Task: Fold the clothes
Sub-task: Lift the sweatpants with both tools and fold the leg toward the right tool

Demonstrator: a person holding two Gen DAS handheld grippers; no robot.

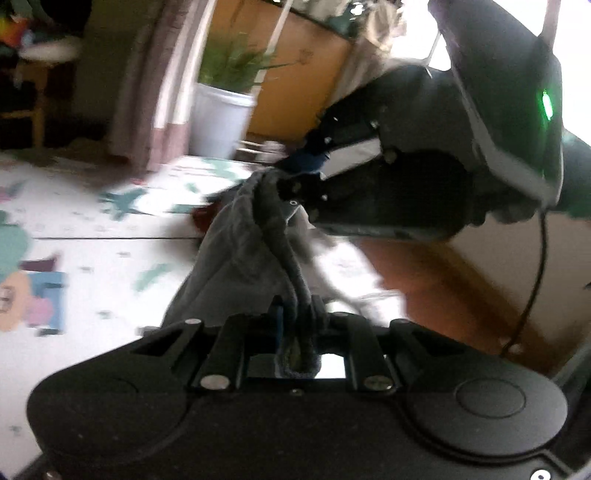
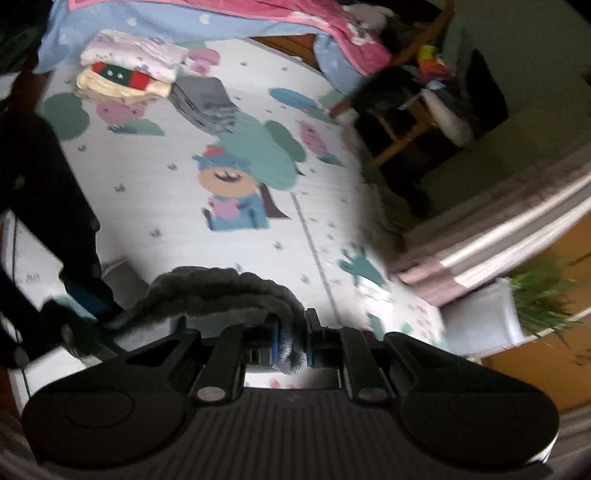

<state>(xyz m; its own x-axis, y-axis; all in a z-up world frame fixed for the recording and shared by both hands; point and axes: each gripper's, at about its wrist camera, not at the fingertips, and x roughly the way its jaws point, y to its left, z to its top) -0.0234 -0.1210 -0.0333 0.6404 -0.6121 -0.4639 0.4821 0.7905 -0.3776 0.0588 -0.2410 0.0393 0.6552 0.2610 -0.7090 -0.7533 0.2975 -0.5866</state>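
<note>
A grey garment (image 1: pixel 240 243) hangs bunched between my two grippers above a patterned play mat (image 1: pixel 92 229). My left gripper (image 1: pixel 297 332) is shut on a twisted edge of it. My right gripper shows in the left wrist view (image 1: pixel 295 173), shut on the garment's far end. In the right wrist view my right gripper (image 2: pixel 291 343) is shut on a thick ribbed grey edge (image 2: pixel 229 284) that arcs left toward the left gripper (image 2: pixel 85 299). Both views are blurred.
Stacks of folded clothes (image 2: pixel 129 70) and a folded grey pile (image 2: pixel 207 99) lie at the mat's (image 2: pixel 166 184) far end. A bed with pink and blue bedding (image 2: pixel 221 14), a wooden chair (image 2: pixel 399 122), a white plant pot (image 1: pixel 218 118) and curtains (image 1: pixel 162 92) surround it.
</note>
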